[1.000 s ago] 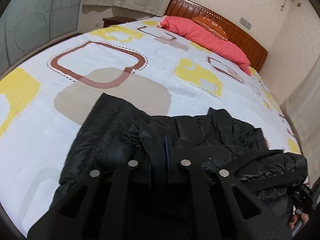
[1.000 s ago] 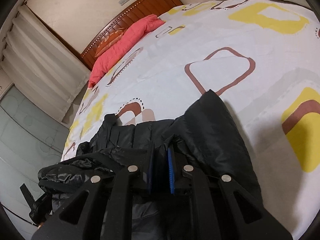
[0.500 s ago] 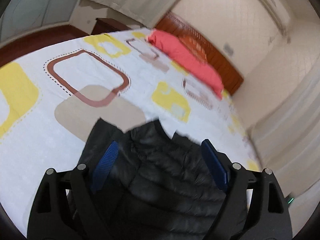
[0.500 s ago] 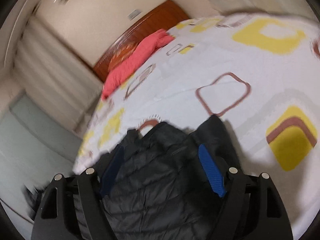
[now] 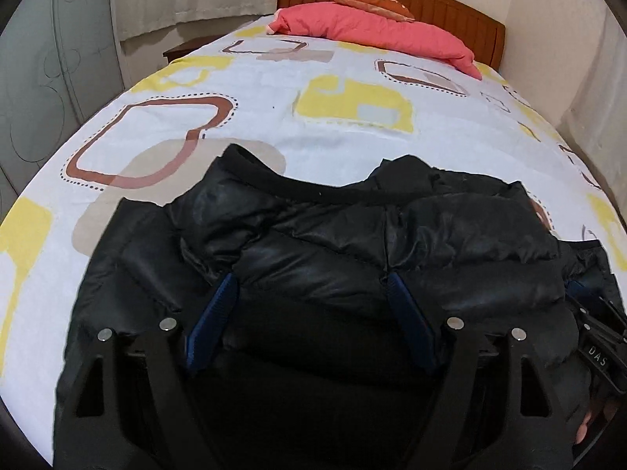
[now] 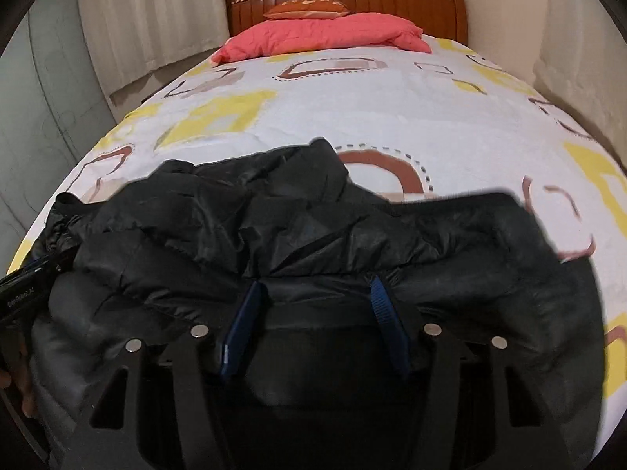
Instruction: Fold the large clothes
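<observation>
I have the black puffer jacket [image 5: 352,243] lying on the bed [image 5: 274,117] right under both my grippers, folded into a bulky bundle whose far edge sits just ahead of my fingertips. As I read it, the step in hand is to find the next hold for another fold. To do it well I should take matching points on the near edge, one each side, bite into the seam rather than the slippery padded panels, and lift both sides evenly so the stuffing does not slide and undo the layers beneath.

My left gripper [image 5: 313,293] stands wide apart, its jaws having just eased in a little. Jacket fabric bulges between the blue pads [image 5: 219,313], but I see no pinch on it. It holds nothing.

My right gripper [image 6: 317,297] is about half open and has just been closing. The quilted surface lies between and under its pads [image 6: 245,313], which hover at the cloth without clamping it.

Off to my left side, the other gripper's body shows at the jacket's edge.
</observation>
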